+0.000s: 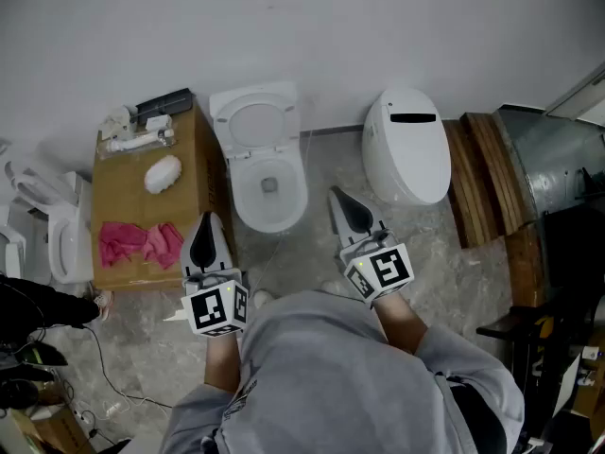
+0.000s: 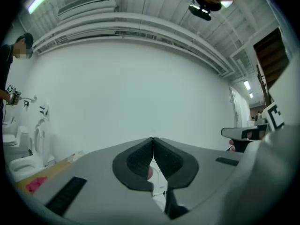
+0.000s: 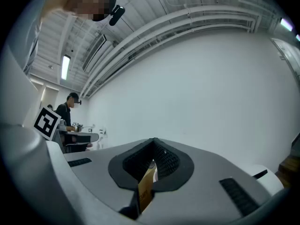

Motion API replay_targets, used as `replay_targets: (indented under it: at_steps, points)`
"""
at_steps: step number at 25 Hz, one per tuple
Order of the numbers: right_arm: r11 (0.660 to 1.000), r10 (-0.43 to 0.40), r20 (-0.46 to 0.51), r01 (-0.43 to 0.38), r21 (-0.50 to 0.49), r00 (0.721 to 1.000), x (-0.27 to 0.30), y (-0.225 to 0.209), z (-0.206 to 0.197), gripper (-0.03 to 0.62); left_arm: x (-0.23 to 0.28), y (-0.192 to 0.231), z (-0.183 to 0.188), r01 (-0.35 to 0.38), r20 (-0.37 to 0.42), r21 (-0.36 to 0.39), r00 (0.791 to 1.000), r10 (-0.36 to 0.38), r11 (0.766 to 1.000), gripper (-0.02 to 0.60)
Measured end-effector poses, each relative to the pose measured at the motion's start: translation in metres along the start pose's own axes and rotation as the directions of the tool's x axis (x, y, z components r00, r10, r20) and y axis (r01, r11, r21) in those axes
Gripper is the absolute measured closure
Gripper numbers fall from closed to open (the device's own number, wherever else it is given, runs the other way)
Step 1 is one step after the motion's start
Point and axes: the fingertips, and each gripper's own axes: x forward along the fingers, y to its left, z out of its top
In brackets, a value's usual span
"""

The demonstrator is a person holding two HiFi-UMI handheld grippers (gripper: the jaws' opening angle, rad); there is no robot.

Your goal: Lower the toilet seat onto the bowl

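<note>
Seat: white plastic toilet seat (image 1: 255,121) stands raised behind the white ceramic bowl (image 1: 238,192).
Left gripper (image 1: 209,219): jaws closed, empty, front-left of bowl.
Right gripper (image 1: 339,200): jaws closed, empty, front-right of bowl.
Method: I'd tip the seat's top edge forward and lower it slowly, no slam.
Count: one raised seat; two grippers; one white closed-lid toilet (image 1: 408,145) right of bowl.

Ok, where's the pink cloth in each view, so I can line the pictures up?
Head view: the pink cloth lies on the cardboard box, left of the open toilet.
Left gripper view: far lower left, on the brown box top.
Right gripper view: not in it.
Shared landmark: the white wall, seen in all three.
</note>
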Motion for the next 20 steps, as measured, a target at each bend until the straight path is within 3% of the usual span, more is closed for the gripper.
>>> replay_targets:
  at_steps: [20]
  points:
    - [0.999,-0.043,-0.012,0.043,0.015,0.999,0.012,0.017,-0.006,0.595,-0.001,0.029,-0.002,0.025,-0.006,-0.014,1.0,-0.025,1.0,0.581]
